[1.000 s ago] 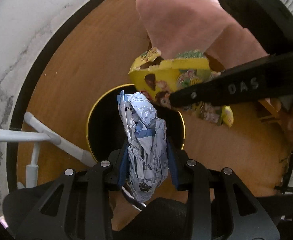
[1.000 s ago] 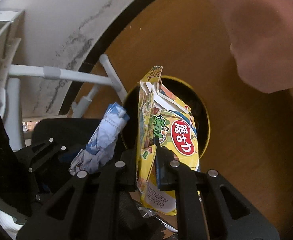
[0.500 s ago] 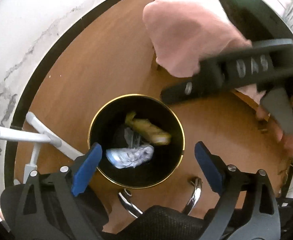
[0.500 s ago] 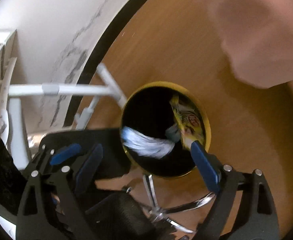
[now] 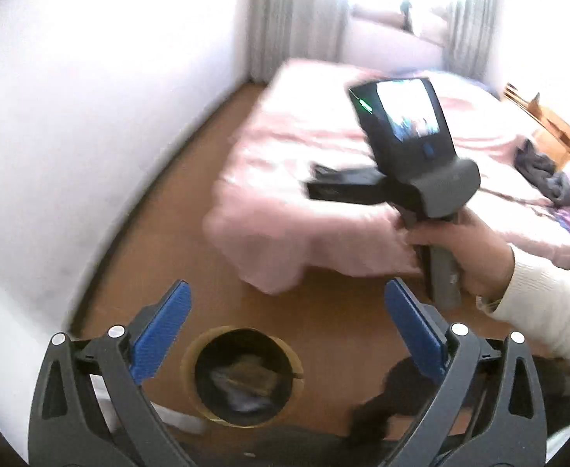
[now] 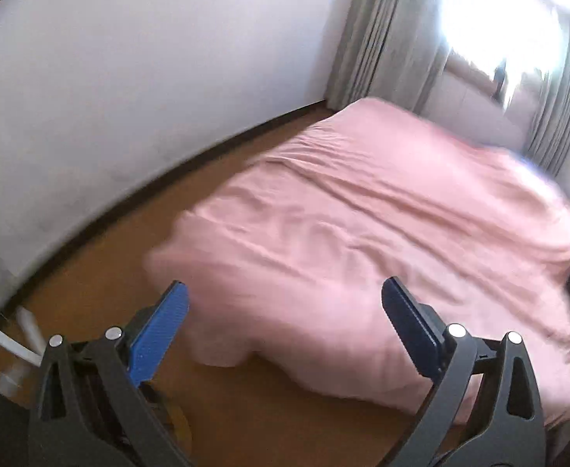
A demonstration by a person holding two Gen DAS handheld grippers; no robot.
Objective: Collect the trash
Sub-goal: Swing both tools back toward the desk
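Left wrist view gives me the gold-rimmed bin (image 5: 242,375) on the wood floor, with crumpled trash (image 5: 246,383) lying inside, too blurred to sort. Both my left gripper (image 5: 286,325) and right gripper (image 6: 285,321) are opening wide with nothing between the jaws. Beyond the bin stands the pink bed (image 5: 323,179); my right hand (image 5: 462,251) hangs between bin and bed.

text: none legible | labels: none | frames motion-blurred
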